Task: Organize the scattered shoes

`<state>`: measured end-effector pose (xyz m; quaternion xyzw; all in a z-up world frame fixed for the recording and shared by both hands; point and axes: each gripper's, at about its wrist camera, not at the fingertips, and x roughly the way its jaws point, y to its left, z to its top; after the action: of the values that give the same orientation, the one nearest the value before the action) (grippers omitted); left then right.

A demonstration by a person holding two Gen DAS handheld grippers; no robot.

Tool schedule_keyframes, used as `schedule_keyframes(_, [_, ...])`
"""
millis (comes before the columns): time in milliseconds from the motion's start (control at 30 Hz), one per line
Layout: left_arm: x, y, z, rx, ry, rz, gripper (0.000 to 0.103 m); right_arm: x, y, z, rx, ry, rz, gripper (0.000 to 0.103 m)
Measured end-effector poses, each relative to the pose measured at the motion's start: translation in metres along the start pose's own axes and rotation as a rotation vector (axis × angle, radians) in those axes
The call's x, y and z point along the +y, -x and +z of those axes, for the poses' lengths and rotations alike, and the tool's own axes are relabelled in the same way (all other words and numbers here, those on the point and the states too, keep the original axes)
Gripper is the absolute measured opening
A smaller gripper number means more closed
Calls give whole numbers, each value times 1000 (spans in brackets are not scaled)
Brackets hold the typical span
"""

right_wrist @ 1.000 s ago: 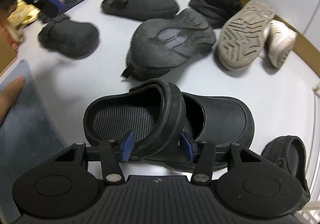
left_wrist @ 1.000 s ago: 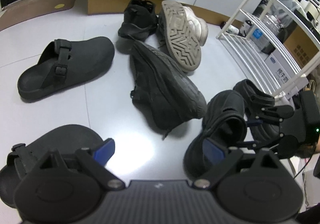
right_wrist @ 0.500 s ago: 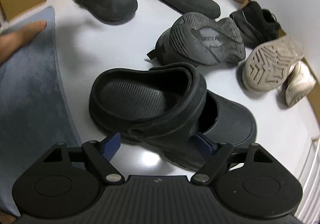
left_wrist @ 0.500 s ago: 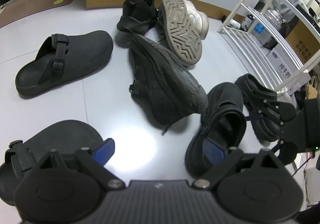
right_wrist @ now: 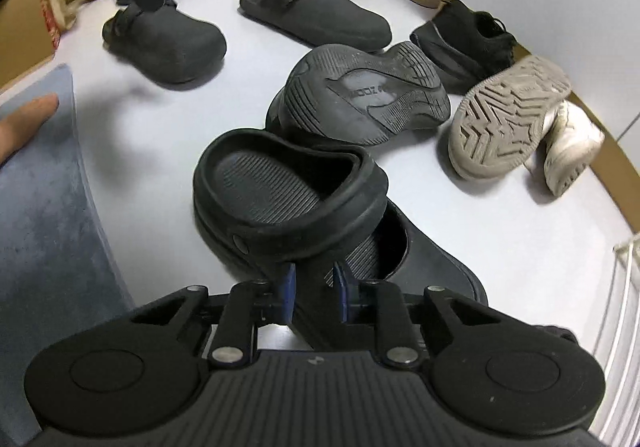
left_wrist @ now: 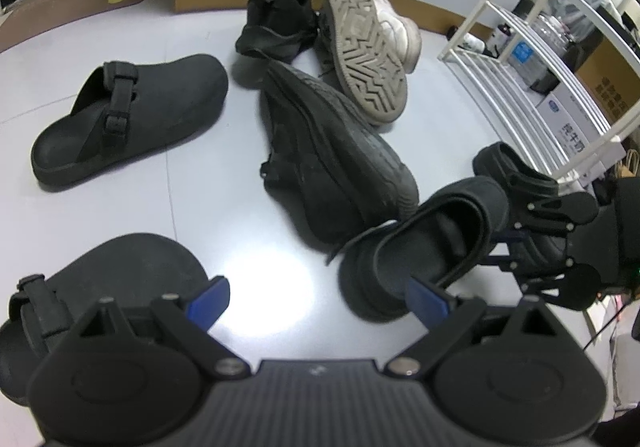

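1. My right gripper (right_wrist: pixel 314 297) is clamped on the near side wall of a black rubber clog (right_wrist: pixel 304 215). Blue pads pinch the rim from both sides, and the clog's heel end is tipped up off the grey floor (right_wrist: pixel 500 239).
2. From the left wrist view, the same clog (left_wrist: pixel 432 243) sits low right, tilted, with the right gripper's black linkage against its far side.
3. My left gripper (left_wrist: pixel 316 297) is released, jaws wide, nothing between the pads. It hovers over bare floor beside a black buckle clog (left_wrist: pixel 120 271) at lower left.
4. A second buckle clog (left_wrist: pixel 132 115) lies flat, well apart to the upper left.
5. A black sneaker (left_wrist: pixel 336 159) lies on its side, sole showing, just beyond the held clog.
6. A white sneaker (left_wrist: pixel 364 51) is tipped sole-up, leaning on its mate. Another black sneaker (left_wrist: pixel 280 19) stands upright beside it, near the wall.
7. A white wire rack (left_wrist: pixel 532 59) stands on the right, with a further black clog (left_wrist: pixel 512 171) at its foot.
8. In the right wrist view, a blue mat (right_wrist: pixel 44 215) lies left, with a bare foot (right_wrist: pixel 24 127) on it.
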<state>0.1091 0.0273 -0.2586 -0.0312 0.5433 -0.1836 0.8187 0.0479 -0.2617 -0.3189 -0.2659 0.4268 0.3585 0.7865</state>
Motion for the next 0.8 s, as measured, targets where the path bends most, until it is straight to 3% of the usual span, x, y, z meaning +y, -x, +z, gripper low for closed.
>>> schedule_keyframes(100, [0,0,0,2,0,5,96,-3,2,-1,13,-44,12,18])
schedule_keyframes(200, [1,0,-1,1,3,5,96,-9,6,0,44,-105,38,8])
schedule_keyframes(300, [1,0,-1,1,2,4,96,-11,12,0,50,-107,71,13])
schedule_keyframes(367, [1,0,-1,1,2,5,96,-12,15,-1,41,-89,44,39])
schedule_keyframes(400, [1,0,-1,2,2,5,96,-13,15,-1,36,-77,18,73])
schedule_keyframes(433, [1,0,-1,2,1,5,96,-14,16,-1,30,-65,-8,93])
schedule_keyframes(500, [0,0,-1,4,1,6,96,-16,18,-3,-19,-18,-93,96])
schedule_keyframes(800, [2,-3,1,12,-8,8,96,-26,-14,5,-2,114,-80,97])
